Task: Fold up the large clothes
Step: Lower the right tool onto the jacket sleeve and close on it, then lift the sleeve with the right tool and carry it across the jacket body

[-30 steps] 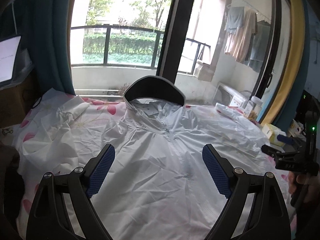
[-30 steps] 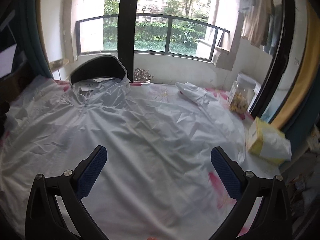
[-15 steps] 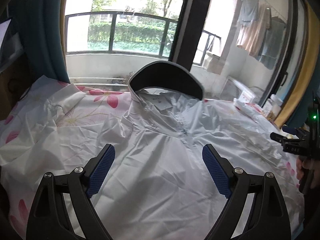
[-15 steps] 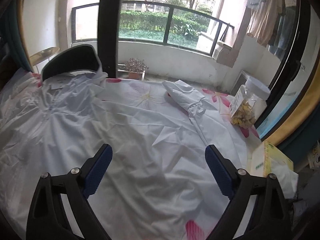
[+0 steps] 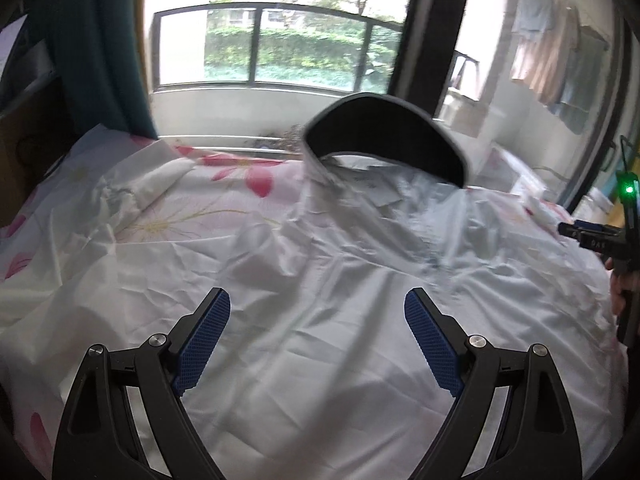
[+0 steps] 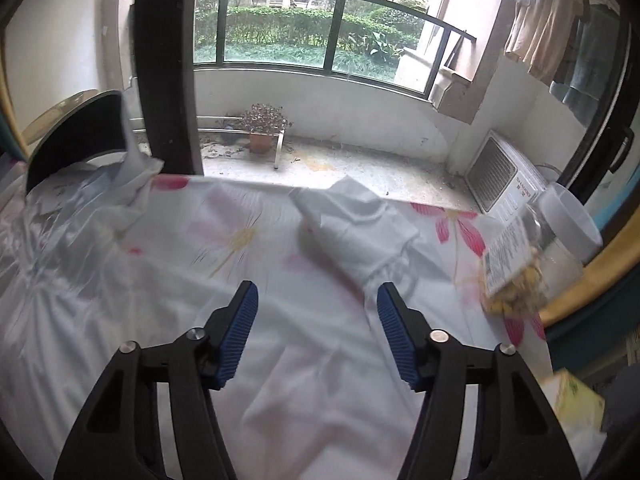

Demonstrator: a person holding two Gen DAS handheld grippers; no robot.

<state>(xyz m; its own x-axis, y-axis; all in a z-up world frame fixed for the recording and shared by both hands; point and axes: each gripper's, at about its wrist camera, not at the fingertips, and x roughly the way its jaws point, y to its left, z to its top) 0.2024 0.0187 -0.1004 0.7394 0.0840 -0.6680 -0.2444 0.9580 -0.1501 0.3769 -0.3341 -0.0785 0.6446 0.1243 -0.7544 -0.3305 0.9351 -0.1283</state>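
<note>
The hooded jacket (image 5: 360, 320) lies spread flat for folding. Left gripper (image 5: 318, 340) gapes wide over its chest; right gripper (image 6: 318, 332), fingers narrowing yet apart and empty, nears the sleeve (image 6: 352, 220) just ahead.

Little can be read. The white appliance (image 6: 505, 176) on the balcony carries a small dark brand word, too blurred to spell. The jar (image 6: 532, 258) label and the jacket (image 5: 360, 280) neck tags (image 5: 378, 196) show print, illegible.
</note>
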